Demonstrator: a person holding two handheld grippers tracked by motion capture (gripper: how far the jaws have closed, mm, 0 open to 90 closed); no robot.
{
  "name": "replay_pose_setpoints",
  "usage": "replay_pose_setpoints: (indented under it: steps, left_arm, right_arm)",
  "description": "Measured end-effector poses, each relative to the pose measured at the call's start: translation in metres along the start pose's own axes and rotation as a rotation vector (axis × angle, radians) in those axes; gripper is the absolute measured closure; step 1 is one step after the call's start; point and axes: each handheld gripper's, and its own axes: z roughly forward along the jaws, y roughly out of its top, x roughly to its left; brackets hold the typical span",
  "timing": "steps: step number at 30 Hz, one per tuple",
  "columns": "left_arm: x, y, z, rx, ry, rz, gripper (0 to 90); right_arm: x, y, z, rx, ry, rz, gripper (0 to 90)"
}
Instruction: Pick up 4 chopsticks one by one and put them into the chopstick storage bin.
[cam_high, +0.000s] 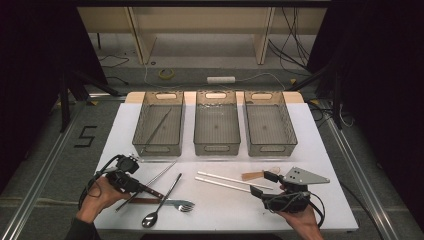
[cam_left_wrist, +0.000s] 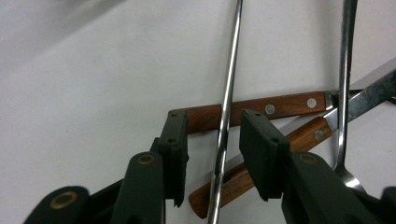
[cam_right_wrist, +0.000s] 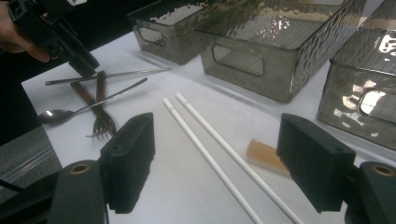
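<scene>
My left tongs (cam_left_wrist: 214, 149) sit low over the cutlery at the near left of the desk (cam_high: 310, 150), jaws partly drawn in and straddling a thin metal rod (cam_left_wrist: 227, 98). The rod runs up between the pads with a gap on each side, so nothing is clamped. Under it lie two wooden-handled pieces (cam_left_wrist: 261, 109), crossed, one handle passing right behind the jaws. A spoon (cam_left_wrist: 344, 93) lies just to the right in the left gripper view, its stem crossing those handles. From the high view, the rod (cam_high: 150, 182) lies slanted, near the spoon (cam_high: 159, 204) and a fork (cam_high: 181, 205).

My right tongs (cam_right_wrist: 219, 161) hover at the near right with jaws wide and nothing between them. Ahead of them lie two white sticks (cam_right_wrist: 210, 149) side by side and a small tan piece (cam_right_wrist: 264, 156). Three grey bins (cam_high: 216, 122) stand in a row at the far side.
</scene>
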Motion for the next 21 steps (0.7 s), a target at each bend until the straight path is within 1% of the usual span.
replay_pose_setpoints:
  steps: [4,8,9,12,18,21]
  left_arm:
    - [-0.0011,-0.0015,0.0028,0.009,-0.014,0.005,65.5]
    - [-0.0011,-0.0030,0.0055,0.024,-0.012,0.014,68.7]
    - [-0.0005,-0.0033,0.0055,0.034,-0.011,0.023,69.4]
    - [-0.0007,-0.0042,0.0068,0.033,-0.016,0.021,71.0]
    - [-0.0007,-0.0050,0.0086,0.052,-0.020,0.038,74.8]
    - [-0.0009,-0.0054,0.0100,0.045,-0.018,0.043,77.4]
  right_arm:
    - [0.0000,0.0000,0.0001,0.000,0.000,0.000,29.0]
    - [0.0000,0.0000,0.0001,0.002,0.000,-0.001,29.0]
    - [0.0000,0.0000,0.0001,0.003,0.000,-0.001,29.0]
    - [0.0000,0.0000,0.0000,0.002,0.000,-0.001,29.0]
    - [0.0004,0.0002,-0.0004,0.001,0.000,-0.004,29.0]
    - [0.0003,0.0002,-0.0005,0.001,-0.001,-0.003,29.0]
